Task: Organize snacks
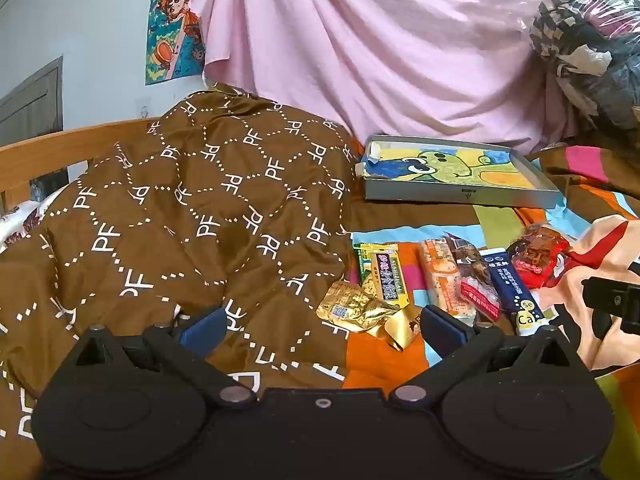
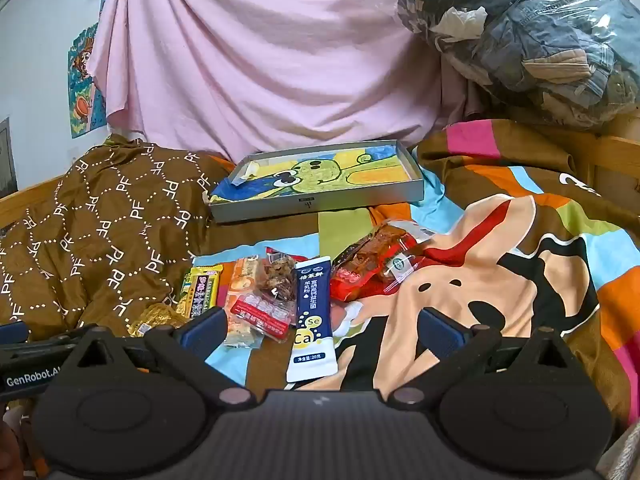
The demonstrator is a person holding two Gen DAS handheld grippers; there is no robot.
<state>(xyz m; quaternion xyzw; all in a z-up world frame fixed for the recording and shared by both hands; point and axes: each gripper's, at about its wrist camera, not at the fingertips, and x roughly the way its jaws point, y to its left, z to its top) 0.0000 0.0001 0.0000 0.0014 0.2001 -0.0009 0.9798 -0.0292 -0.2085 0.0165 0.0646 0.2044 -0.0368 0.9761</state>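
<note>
The left gripper (image 1: 322, 326) hangs with its jaws spread as wide as they go and nothing held; between them lies a crumpled gold foil packet (image 1: 352, 308) on the bed's patterned sheet (image 1: 380, 356). The right gripper (image 2: 320, 326) is equally wide open and empty, and a navy and white sachet (image 2: 312, 316) marked "Se Ca" lies between its jaws, touching neither.

The snacks sit in a loose row on the bed: a yellow-green packet (image 2: 200, 288), an orange wrapped bar (image 2: 242, 300), a clear pack of brown pieces with a red label (image 2: 272, 292), the sachet, and a red packet (image 2: 368, 264) farthest right.

Behind them stands a shallow grey box lid (image 2: 320, 200), used as a tray. It holds only a crayon drawing of a green creature (image 2: 316, 178); no snack lies in it.

A clear plastic bag of clothes (image 2: 532, 40) sits at the back right; its contents are a jumble and hard to sort out.

The right view hides most of the gold packet behind its own finger, while the left view shows it whole. The left view cuts the clothes bag at the frame edge and shows only a black corner of the right gripper. The brown "PF" quilt (image 1: 180, 220) fills the left view and is only partly seen in the right.
</note>
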